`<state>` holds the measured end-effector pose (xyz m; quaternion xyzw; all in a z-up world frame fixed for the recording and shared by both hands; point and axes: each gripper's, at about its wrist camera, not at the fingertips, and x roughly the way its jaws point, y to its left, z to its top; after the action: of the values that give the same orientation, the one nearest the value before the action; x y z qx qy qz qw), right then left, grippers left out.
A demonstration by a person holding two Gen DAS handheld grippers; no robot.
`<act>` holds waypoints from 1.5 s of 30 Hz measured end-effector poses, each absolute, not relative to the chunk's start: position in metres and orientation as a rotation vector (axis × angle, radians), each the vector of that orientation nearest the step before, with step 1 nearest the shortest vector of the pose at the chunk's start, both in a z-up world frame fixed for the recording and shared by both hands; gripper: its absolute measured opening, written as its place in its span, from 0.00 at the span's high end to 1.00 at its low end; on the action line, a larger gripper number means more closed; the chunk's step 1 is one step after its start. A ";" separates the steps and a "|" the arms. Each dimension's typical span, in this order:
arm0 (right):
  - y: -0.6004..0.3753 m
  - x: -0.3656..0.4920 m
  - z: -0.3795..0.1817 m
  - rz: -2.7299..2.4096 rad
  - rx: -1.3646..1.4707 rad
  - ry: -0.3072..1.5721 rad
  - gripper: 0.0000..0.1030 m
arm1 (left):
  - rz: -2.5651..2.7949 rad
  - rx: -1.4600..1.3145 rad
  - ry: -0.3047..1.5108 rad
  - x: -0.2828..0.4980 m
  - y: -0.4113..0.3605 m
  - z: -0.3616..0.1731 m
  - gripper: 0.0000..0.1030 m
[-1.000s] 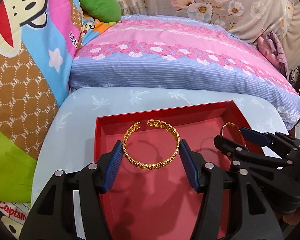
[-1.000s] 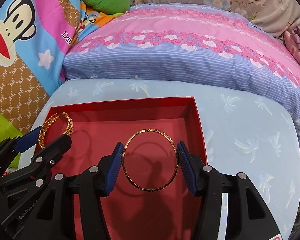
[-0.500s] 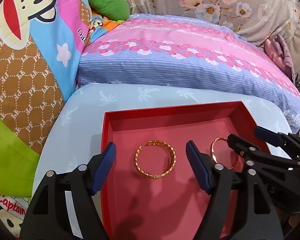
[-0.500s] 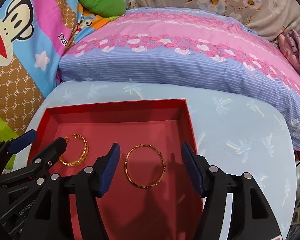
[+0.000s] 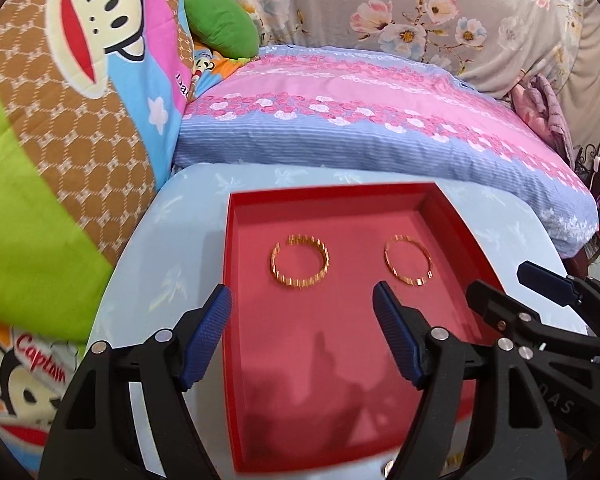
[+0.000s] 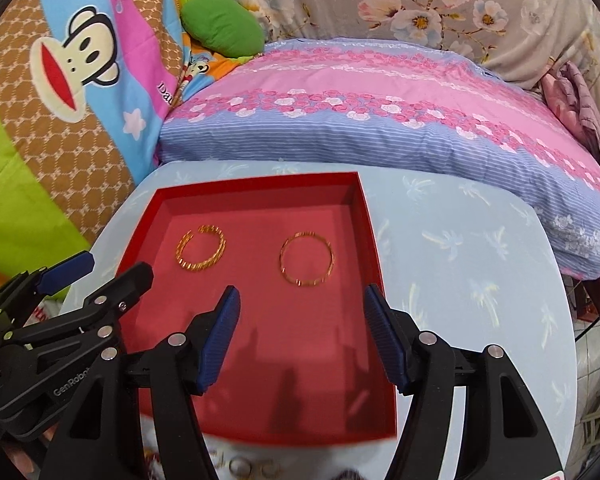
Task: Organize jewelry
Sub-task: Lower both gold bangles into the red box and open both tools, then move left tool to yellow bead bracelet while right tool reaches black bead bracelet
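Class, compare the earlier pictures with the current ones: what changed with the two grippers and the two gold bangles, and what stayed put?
Both grippers let go: the left gripper released the open chain bangle, the right gripper the thin bangle. Jaws opened; both pulled back and up. The bangles stay flat, apart, in the red tray.

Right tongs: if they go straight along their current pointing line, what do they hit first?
Probably the red tray floor, near the thin closed gold bangle, which lies just ahead of the open, empty right tongs. Depth is unclear, so it could be the bangle itself.
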<state>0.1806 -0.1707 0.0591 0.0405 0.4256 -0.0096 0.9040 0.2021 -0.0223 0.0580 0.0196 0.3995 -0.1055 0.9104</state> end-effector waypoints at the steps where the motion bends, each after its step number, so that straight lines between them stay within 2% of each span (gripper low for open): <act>1: -0.169 0.170 0.060 -0.020 0.083 0.876 0.40 | -0.219 0.043 0.821 0.194 -0.022 0.059 0.33; 11: -0.166 0.085 0.056 -0.014 0.113 0.880 0.40 | -0.245 0.054 0.817 0.118 -0.019 0.057 0.33; 21: -0.164 0.027 0.017 -0.030 0.111 0.966 0.40 | -0.265 0.046 0.881 0.068 -0.015 0.024 0.31; 37: -0.171 0.008 -0.015 -0.057 0.152 1.018 0.40 | -0.189 -0.017 0.947 0.041 0.025 -0.013 0.30; 45: -0.168 0.016 -0.020 -0.050 0.146 1.021 0.51 | -0.169 0.014 0.950 0.044 0.029 -0.023 0.32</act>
<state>0.0157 -0.1680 -0.0198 0.0699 0.4881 -0.0238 0.8697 0.0439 0.0293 -0.0225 0.0067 0.4570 -0.0812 0.8857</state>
